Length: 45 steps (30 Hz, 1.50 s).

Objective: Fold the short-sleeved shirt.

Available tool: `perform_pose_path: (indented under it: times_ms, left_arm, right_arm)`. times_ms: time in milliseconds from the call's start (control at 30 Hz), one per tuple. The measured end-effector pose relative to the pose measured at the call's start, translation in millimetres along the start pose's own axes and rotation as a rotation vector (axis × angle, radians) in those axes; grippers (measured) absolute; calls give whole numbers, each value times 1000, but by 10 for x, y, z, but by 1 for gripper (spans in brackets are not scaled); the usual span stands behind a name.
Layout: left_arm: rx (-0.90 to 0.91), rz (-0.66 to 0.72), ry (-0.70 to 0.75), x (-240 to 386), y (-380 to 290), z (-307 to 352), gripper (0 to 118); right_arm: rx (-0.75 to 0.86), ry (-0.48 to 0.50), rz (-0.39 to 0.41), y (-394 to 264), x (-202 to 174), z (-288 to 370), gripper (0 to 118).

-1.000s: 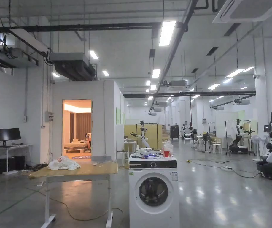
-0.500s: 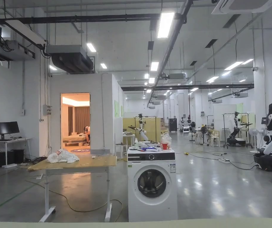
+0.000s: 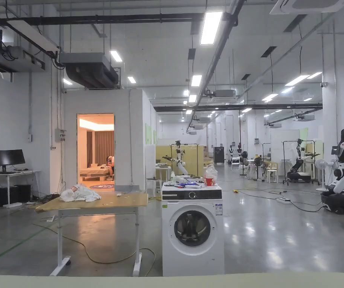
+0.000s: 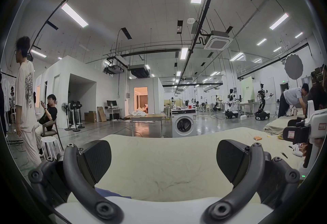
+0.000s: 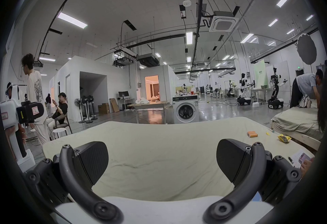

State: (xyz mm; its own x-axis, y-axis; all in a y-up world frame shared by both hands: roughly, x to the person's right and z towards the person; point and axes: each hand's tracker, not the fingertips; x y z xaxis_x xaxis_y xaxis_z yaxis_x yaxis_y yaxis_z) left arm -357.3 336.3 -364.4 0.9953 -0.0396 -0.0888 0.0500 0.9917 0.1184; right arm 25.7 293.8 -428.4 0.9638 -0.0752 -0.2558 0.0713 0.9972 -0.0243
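Observation:
My left gripper point(image 4: 163, 155) hangs open over a table covered with a pale cream sheet point(image 4: 168, 160), nothing between its black pads point(image 4: 96, 158). My right gripper point(image 5: 161, 155) is open too, over the same sheet point(image 5: 159, 148), and holds nothing. A small patch of blue cloth point(image 4: 108, 194) peeks out just below the left gripper; I cannot tell whether it is the shirt. In the left gripper view the right gripper's body point(image 4: 300, 132) shows at the right edge. The left gripper's body point(image 5: 23, 112) shows at the left edge of the right gripper view. The sheet's far edge point(image 3: 167, 280) lines the bottom of the head view.
Several orange cylinders point(image 5: 252, 134) and a yellow wrapper point(image 5: 284, 138) lie at the sheet's far right. Beyond stand a washing machine point(image 3: 192, 228) and a wooden table point(image 3: 122, 204) bearing a white cloth heap point(image 3: 80, 194). People stand and sit at the left point(image 4: 24, 100); another bed point(image 5: 297, 121) is at the right.
The head camera has tipped down a little, so the room sits higher in the picture and the pale sheet's edge has come in at the bottom. Nothing in the room has visibly moved.

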Motion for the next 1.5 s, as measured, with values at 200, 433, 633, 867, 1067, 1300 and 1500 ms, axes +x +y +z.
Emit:
perform_pose_path:
  times_ms: [200,433,633,867,1067,1300,1500]
  left_arm:
    - [-1,-23,-12,57,1,-6,118]
    - [-24,-21,-25,102,-19,-22,118]
    - [-45,-5,-28,72,-67,-48,118]
    - [-47,40,-27,50,-31,-85,118]
    - [-55,25,-40,82,-38,-98,118]
    - [-52,39,-46,64,-44,-87,118]
    - [-47,45,-52,74,-39,-77,118]
  right_arm:
    - [-3,-5,-14,-7,7,11,118]
    - [-42,-53,-43,34,-1,-33,118]
    - [-88,-130,-57,67,-94,-83,118]
    - [-175,-144,-101,109,-184,-119,118]
    - [-234,-169,-118,164,-288,-117,118]
    - [-226,-143,-169,200,-270,-97,118]
    - [-234,-159,-186,196,-240,-104,118]
